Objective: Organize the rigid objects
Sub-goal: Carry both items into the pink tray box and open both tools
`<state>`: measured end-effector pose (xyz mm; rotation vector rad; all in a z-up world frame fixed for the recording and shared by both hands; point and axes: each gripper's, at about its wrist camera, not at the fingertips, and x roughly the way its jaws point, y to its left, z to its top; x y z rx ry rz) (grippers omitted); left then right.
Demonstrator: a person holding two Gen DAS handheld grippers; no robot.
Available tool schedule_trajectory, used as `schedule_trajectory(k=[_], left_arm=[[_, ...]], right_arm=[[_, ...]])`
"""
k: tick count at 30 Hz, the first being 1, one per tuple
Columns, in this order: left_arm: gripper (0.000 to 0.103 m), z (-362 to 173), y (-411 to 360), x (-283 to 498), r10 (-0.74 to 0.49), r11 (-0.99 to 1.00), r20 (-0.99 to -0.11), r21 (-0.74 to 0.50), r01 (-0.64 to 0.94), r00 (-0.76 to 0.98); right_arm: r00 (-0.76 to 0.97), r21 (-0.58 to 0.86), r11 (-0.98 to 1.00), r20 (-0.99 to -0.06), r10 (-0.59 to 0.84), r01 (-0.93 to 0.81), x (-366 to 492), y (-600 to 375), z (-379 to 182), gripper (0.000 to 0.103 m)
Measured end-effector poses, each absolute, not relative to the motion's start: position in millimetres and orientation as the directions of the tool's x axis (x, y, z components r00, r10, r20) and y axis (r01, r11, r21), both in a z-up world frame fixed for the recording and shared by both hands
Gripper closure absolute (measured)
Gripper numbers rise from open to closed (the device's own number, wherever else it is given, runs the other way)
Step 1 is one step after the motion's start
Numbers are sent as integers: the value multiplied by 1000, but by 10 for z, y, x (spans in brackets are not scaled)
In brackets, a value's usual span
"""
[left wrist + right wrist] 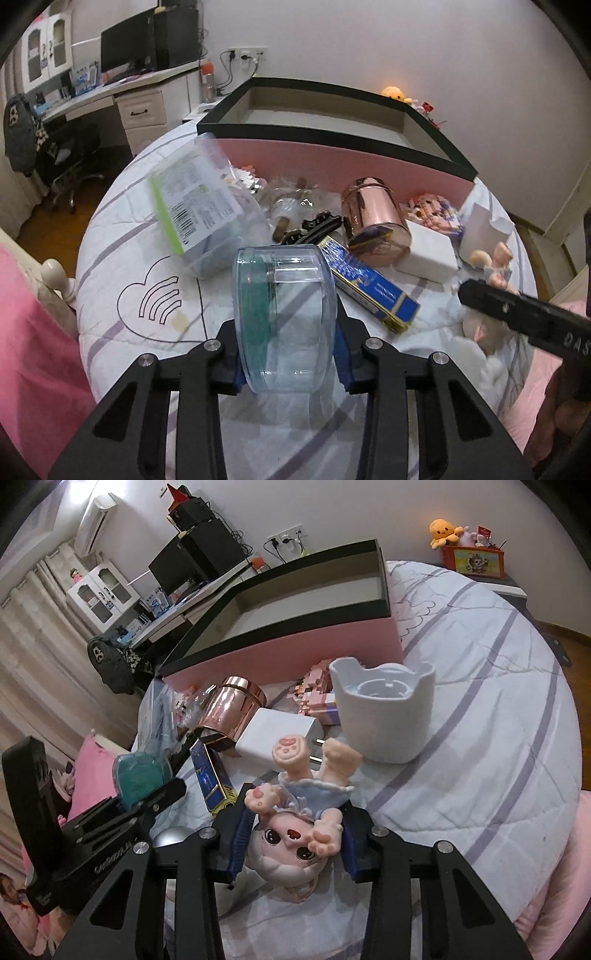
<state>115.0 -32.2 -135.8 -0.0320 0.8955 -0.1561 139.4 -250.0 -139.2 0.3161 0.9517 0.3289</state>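
My left gripper [287, 325] is clamped on a clear round plastic container [284, 317] with a teal lid, its blue pads pressing both sides, held on edge just above the striped bedsheet [122, 229]. My right gripper [295, 834] is clenched on a small doll figure [299, 812], which hangs upside down, feet toward the camera, head low between the pads.

Ahead of both lies the clutter: a rose-gold metal tin [375, 221] on its side, touching a blue and gold box [369, 288], with a white charger block [277, 734] just beside the tin. A white cup-shaped holder [384, 709] stands upright near the doll. The pink storage box [295, 650] with the black rim sits open behind the pile; I see nothing in the part of its interior that shows.
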Motion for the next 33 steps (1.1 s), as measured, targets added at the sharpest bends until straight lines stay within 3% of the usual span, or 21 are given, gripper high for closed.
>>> schedule_trajectory(k=[17,33], left_arm=[[66,-915,-111,1134,-368,924,-698,-196,329,615],[66,-291,-111,1763,-317,947,-605,-158,280,731]], right_arm=[[646,331,943,-717,264,-18,1094,-2373,-953,62],[684,286,944,-656,320,-167,1797,-2296,-390,62]])
